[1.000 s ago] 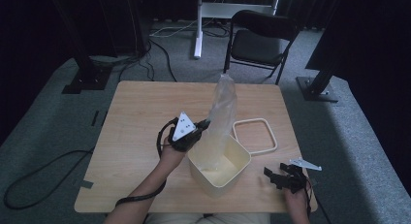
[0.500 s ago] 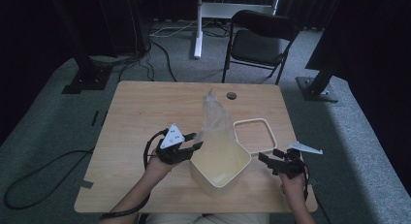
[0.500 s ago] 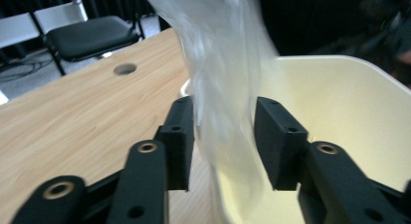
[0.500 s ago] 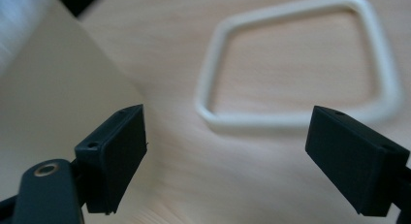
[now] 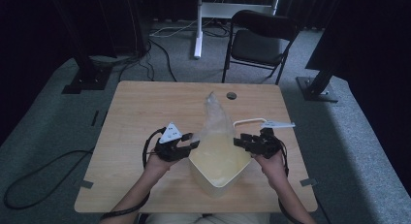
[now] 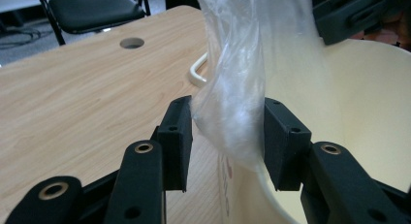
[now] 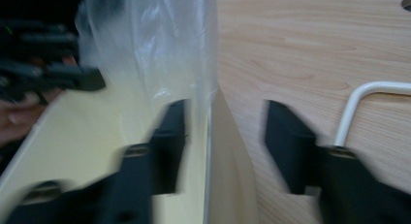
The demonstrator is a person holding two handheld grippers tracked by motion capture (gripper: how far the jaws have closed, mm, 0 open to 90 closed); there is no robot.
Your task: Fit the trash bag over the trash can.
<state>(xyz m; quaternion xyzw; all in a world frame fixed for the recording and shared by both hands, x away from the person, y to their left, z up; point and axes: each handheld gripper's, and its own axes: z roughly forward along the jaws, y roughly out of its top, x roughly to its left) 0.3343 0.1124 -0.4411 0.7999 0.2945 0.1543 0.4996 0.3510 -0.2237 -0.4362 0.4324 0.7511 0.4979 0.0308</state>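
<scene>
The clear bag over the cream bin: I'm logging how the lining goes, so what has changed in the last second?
The left gripper dropped from beside the raised bag to the bin's left rim, still pinching the plastic bag. The bag's peak sank with it. The right gripper came in from the table's edge and now straddles the right rim, jaws open. The bin, the white lid and the table stayed put.

Clear bag going into a cream bin

A cream square bin (image 5: 219,169) stands upright at the surface's (image 5: 145,107) six o'clock edge. A clear, crinkled plastic bag (image 5: 215,118) rises from its mouth toward twelve o'clock, its sheet draped over the rim at nine and three o'clock.
</scene>
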